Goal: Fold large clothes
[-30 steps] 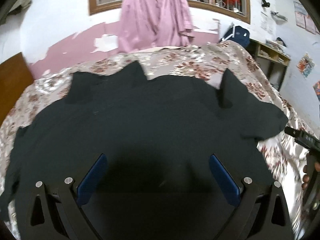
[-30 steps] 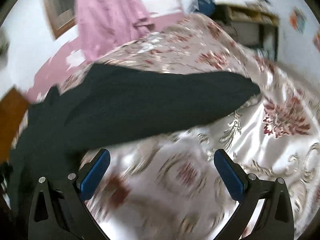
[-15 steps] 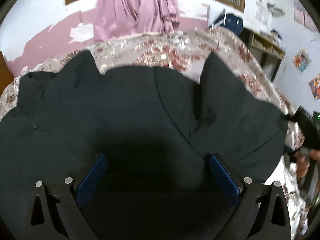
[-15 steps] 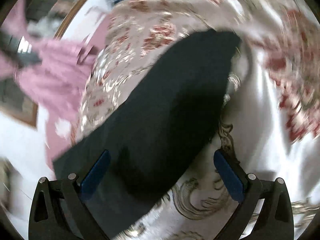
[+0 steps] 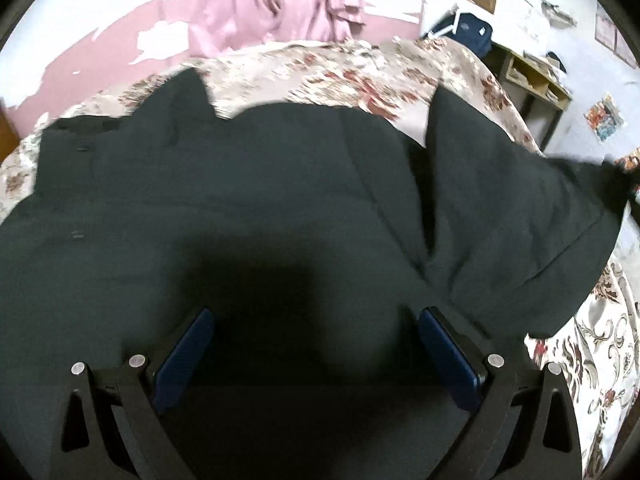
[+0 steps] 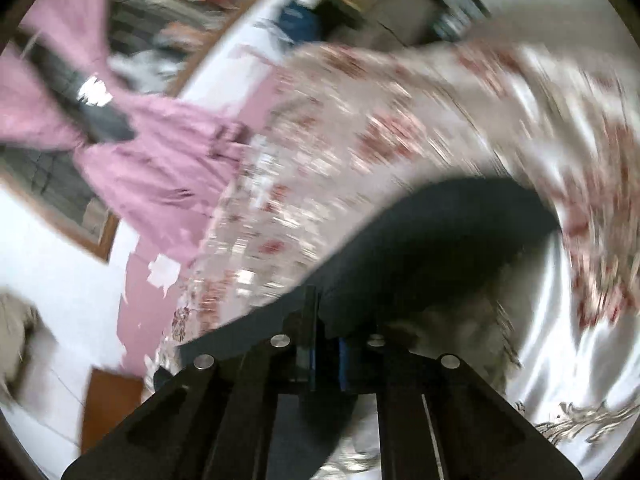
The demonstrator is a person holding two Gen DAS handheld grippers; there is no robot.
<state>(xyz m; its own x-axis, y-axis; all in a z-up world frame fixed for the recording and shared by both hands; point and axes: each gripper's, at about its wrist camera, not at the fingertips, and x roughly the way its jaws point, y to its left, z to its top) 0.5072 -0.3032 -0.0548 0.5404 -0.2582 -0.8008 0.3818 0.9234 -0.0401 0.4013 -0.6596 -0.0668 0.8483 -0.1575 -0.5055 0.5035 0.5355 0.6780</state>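
A large dark garment [image 5: 260,200] lies spread over a floral bedspread [image 5: 340,76]. My left gripper [image 5: 314,316] hovers low over the garment's middle, open, with nothing between its blue pads [image 5: 184,348]. The garment's right sleeve [image 5: 520,208] is drawn out toward the right edge of the left wrist view. In the right wrist view, which is blurred, my right gripper [image 6: 326,344] is shut on the edge of the dark garment [image 6: 440,232], which arches up over the bedspread [image 6: 360,140].
A pink cloth [image 5: 272,0] hangs at the window behind the bed. A blue bag [image 5: 468,32] and a wooden shelf [image 5: 532,76] stand at the far right. A wooden board [image 6: 108,404] is at the bed's left end.
The right gripper went from wide open to shut on the garment's edge and rolled over. The left gripper moved forward and lower over the garment. The right sleeve has been pulled outward.
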